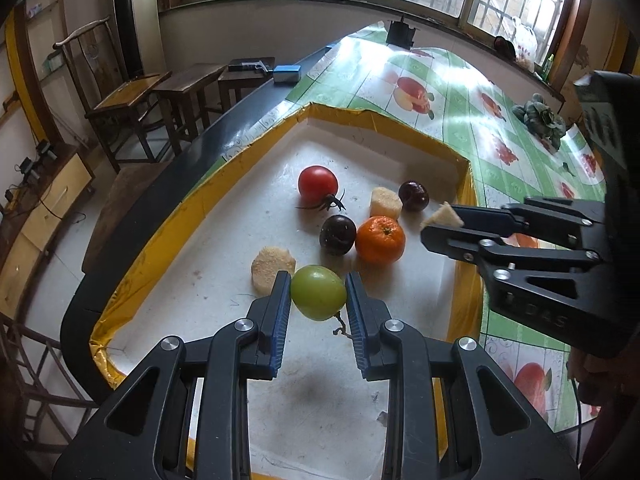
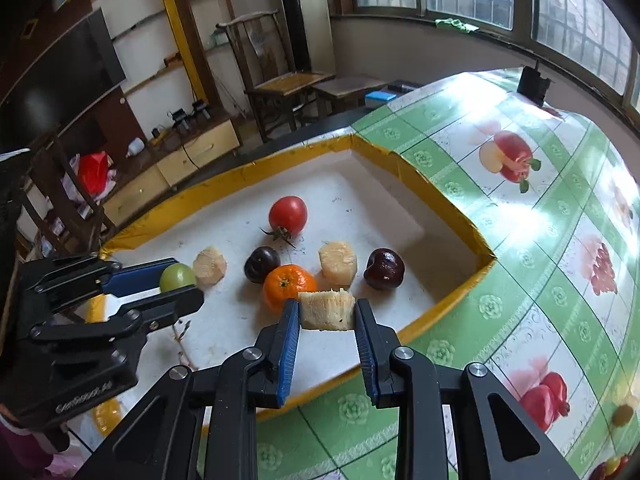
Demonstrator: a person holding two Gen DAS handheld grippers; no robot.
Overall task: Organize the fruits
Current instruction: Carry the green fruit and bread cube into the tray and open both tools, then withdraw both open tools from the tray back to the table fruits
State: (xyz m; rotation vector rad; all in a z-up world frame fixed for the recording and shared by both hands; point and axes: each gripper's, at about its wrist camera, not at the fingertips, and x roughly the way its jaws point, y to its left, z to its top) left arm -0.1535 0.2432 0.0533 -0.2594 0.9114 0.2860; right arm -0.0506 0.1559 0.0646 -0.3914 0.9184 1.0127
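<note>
A white tray with a yellow rim (image 1: 192, 204) (image 2: 448, 300) lies on the table. In it are a red tomato (image 1: 318, 183) (image 2: 288, 214), two dark plums (image 1: 338, 234) (image 1: 414, 196) (image 2: 262, 264) (image 2: 384, 269), an orange (image 1: 380, 239) (image 2: 286, 285) and two pale sugarcane chunks (image 1: 273, 267) (image 1: 385, 203) (image 2: 210, 266) (image 2: 338, 262). My left gripper (image 1: 318, 294) (image 2: 178, 284) is shut on a green tomato (image 1: 319, 292) (image 2: 178, 277) just above the tray floor. My right gripper (image 2: 327, 312) (image 1: 442, 224) is shut on a third sugarcane chunk (image 2: 327, 309) (image 1: 442, 215) over the tray's right side.
The table wears a green-and-white fruit-print cloth (image 1: 460, 120) (image 2: 540, 240). A leafy vegetable (image 1: 540, 118) lies on it at the far right. Wooden chairs and stools (image 1: 132, 100) (image 2: 280, 88) stand beyond the table's left edge, and a small black device (image 1: 400, 34) sits at its far end.
</note>
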